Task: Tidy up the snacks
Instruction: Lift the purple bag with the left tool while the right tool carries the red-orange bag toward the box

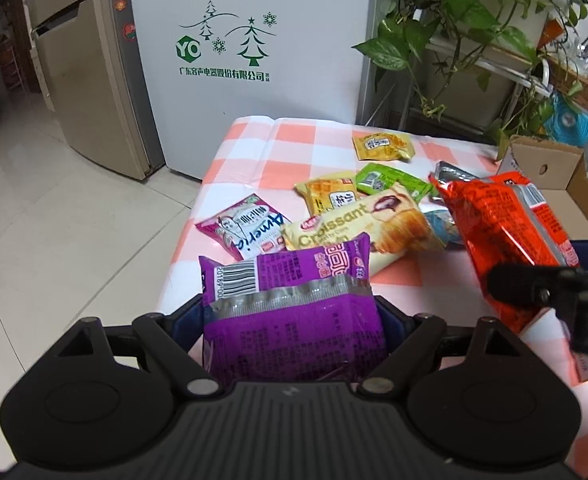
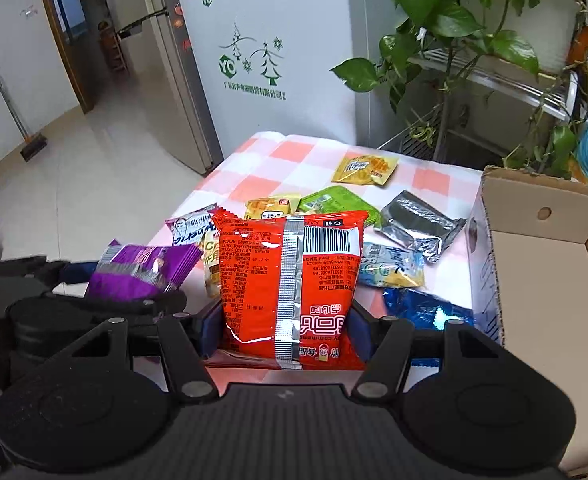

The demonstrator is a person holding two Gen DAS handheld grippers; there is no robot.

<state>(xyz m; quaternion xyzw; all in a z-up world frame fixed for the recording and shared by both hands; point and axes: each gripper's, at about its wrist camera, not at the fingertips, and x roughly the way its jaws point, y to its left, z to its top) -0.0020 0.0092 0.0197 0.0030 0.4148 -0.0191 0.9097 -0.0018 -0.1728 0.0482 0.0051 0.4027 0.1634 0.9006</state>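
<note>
The left tool is clamped on a purple snack packet, barcode up, held above the desk's near edge; the right tool is clamped on a red-orange packet with a silver seam. Other packets lie on the pink-checked cloth beside an open cardboard box. A white fridge and trailing plant stand behind. Small print is illegible.

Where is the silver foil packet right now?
In the right wrist view, the silver foil packet lies on the checked tablecloth, right of the green packet, beside the cardboard box.
</note>
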